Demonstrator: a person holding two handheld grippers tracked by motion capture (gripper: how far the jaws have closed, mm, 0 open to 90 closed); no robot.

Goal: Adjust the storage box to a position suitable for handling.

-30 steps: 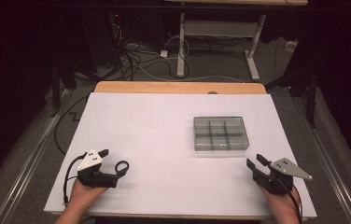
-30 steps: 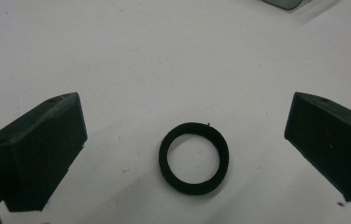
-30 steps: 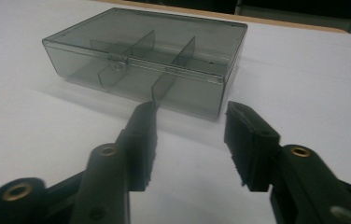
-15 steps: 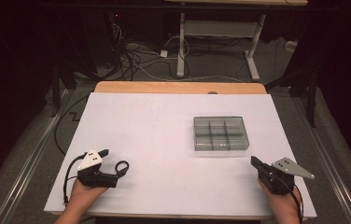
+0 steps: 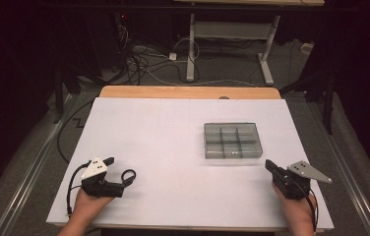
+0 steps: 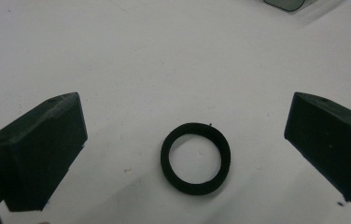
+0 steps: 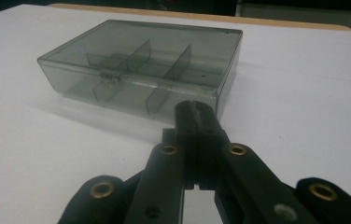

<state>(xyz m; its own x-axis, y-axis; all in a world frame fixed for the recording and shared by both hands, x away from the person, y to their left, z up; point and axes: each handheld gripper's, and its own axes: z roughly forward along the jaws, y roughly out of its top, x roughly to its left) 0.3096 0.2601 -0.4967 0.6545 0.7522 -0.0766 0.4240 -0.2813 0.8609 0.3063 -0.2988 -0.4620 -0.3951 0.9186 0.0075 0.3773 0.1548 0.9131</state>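
A small flat black rubber ring lies on the white table between the left gripper's wide-apart jaws, untouched; the right gripper's jaws have just closed together, empty.

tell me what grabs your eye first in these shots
A smoky clear box with dividers sits shut on the white table, right of centre. A black ring lies flat between the open left gripper jaws, untouched. The right gripper, shut on nothing, points at the box.
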